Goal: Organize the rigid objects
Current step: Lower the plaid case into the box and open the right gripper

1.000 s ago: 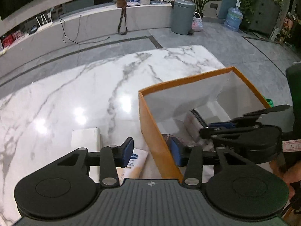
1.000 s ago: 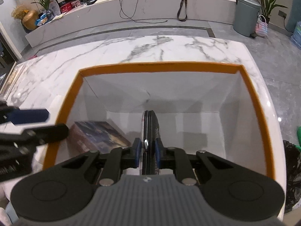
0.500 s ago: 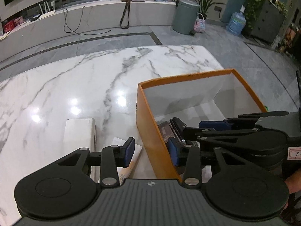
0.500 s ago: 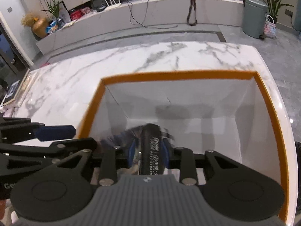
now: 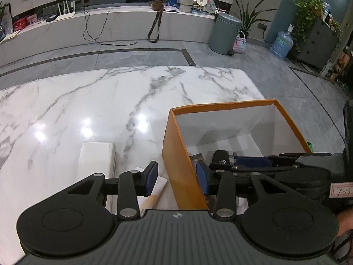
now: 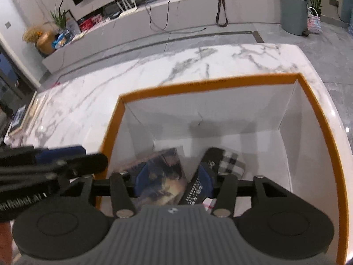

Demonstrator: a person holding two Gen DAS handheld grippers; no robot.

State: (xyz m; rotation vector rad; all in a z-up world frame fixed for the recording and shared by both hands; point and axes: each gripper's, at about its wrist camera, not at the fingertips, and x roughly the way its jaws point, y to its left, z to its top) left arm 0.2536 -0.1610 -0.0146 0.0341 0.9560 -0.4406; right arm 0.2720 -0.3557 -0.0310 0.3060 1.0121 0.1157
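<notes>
The orange box (image 6: 317,114) stands on the marble table (image 5: 92,101), holding a picture book (image 6: 163,181) and a black case (image 6: 211,156). The right hand-held gripper (image 6: 174,183) is opening above them, grasping nothing. The left hand-held gripper (image 5: 176,178) straddles the box wall, unclenched.
</notes>
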